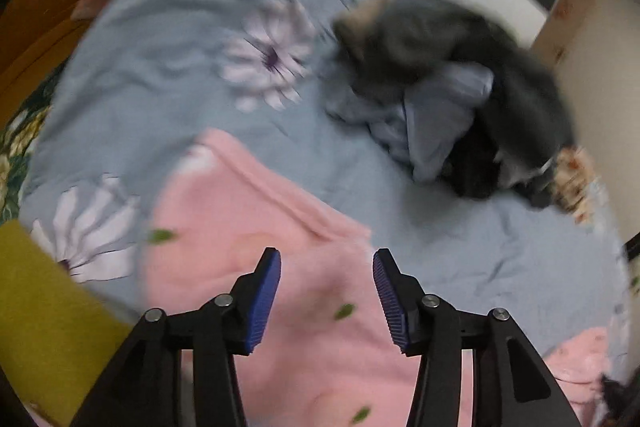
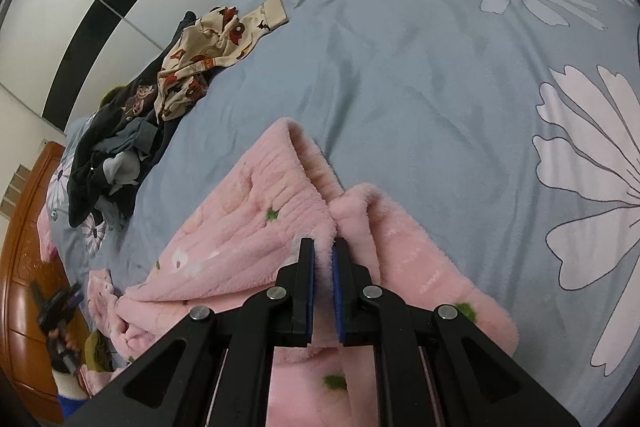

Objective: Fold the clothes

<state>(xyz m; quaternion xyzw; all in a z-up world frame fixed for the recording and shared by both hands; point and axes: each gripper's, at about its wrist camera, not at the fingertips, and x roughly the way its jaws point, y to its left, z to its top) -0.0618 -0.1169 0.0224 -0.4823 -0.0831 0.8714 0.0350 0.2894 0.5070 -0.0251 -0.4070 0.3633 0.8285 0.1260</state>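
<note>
A pink fleece garment (image 1: 248, 227) with small green specks lies spread on the bed. In the left wrist view, which is blurred, my left gripper (image 1: 327, 253) hovers over this garment. Its blue pads (image 1: 266, 291) stand well apart with nothing pinched between them. In the right wrist view my right gripper (image 2: 324, 243) is shut on a raised fold of the same pink garment (image 2: 240, 239), with fleece squeezed between the pads. The fabric rises to a ridge just ahead of the fingers.
A grey-blue bedspread (image 2: 400, 67) with large white flowers covers the bed. A pile of dark and pale blue clothes (image 1: 440, 67) lies further along, with a cream patterned garment (image 2: 208, 43) beside it. A wooden headboard (image 2: 24, 227) stands at the left, a yellow-green item (image 1: 36, 307) near the edge.
</note>
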